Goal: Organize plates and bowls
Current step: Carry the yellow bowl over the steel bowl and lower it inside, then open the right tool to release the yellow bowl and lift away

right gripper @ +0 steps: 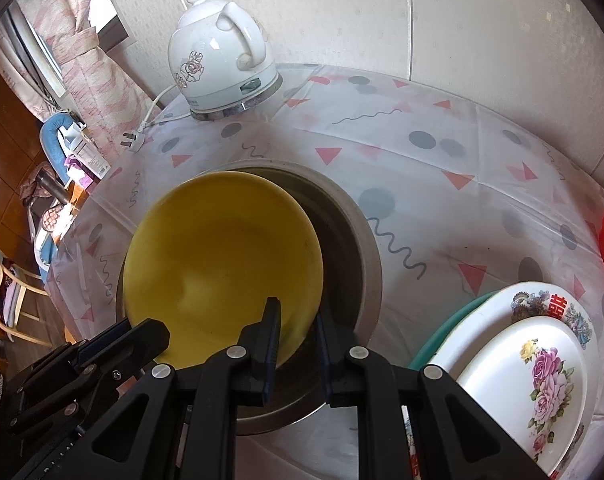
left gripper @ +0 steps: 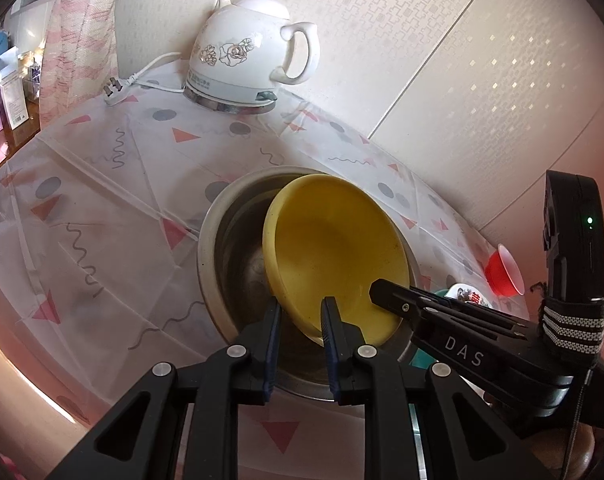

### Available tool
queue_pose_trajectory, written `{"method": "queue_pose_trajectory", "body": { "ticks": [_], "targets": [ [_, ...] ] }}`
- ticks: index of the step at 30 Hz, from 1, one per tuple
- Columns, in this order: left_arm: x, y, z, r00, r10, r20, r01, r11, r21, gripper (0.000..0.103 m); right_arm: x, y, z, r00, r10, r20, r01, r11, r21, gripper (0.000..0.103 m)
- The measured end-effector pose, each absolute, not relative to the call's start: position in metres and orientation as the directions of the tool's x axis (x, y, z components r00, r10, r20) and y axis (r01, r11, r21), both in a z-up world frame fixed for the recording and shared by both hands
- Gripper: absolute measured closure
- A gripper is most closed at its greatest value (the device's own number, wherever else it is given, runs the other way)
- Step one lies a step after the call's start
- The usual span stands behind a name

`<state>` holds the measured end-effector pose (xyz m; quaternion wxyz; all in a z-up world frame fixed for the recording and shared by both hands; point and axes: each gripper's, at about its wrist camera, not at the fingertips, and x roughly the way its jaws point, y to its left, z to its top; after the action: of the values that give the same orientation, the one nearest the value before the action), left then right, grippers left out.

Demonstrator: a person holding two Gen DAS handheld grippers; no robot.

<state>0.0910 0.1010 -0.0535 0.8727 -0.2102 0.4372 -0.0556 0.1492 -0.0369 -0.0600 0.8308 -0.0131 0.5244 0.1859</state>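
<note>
At the tabletop's far left edge stands a white kettle, its plug lying loose beside it. Nearer the middle sits a steel bowl, and tilted inside it is the yellow bowl, leaning on the steel rim. Both claws grip that yellow bowl at its near rim: the left gripper is clamped on the lower rim, 1 pad inside and 1 outside, and the right gripper is pinched on the rim's right side likewise. Toward the near right edge lies a stack of 2 floral plates over a teal one, with a red cup beyond. The yellow bowl looks like light, stiff plastic, smooth and probably slippery; its thin rim seems the only sensible hold.
</note>
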Motion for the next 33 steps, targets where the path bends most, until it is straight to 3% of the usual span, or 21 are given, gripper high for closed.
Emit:
{"method": "queue_pose_trajectory", "body": {
  "ticks": [8,23,33],
  "targets": [
    [0.088,0.096,-0.057,0.632,-0.214,-0.745,-0.089,0.935,-0.343,0.083,0.15,-0.032,-0.07,0.352,0.26,-0.899,-0.331,0.933,0.14,0.086],
    [0.077,0.118,-0.049,0.683,-0.255,-0.684,-0.078,0.906,-0.416,0.08,0.141,-0.022,-0.064,0.374,0.131,-0.918,-0.289,0.957,0.019,0.081],
    [0.059,0.113,-0.034,0.725,-0.227,-0.65,-0.05,0.924,-0.378,0.08,0.131,-0.03,-0.053,0.409,0.119,-0.905,-0.241,0.97,0.019,0.081]
  ]
}}
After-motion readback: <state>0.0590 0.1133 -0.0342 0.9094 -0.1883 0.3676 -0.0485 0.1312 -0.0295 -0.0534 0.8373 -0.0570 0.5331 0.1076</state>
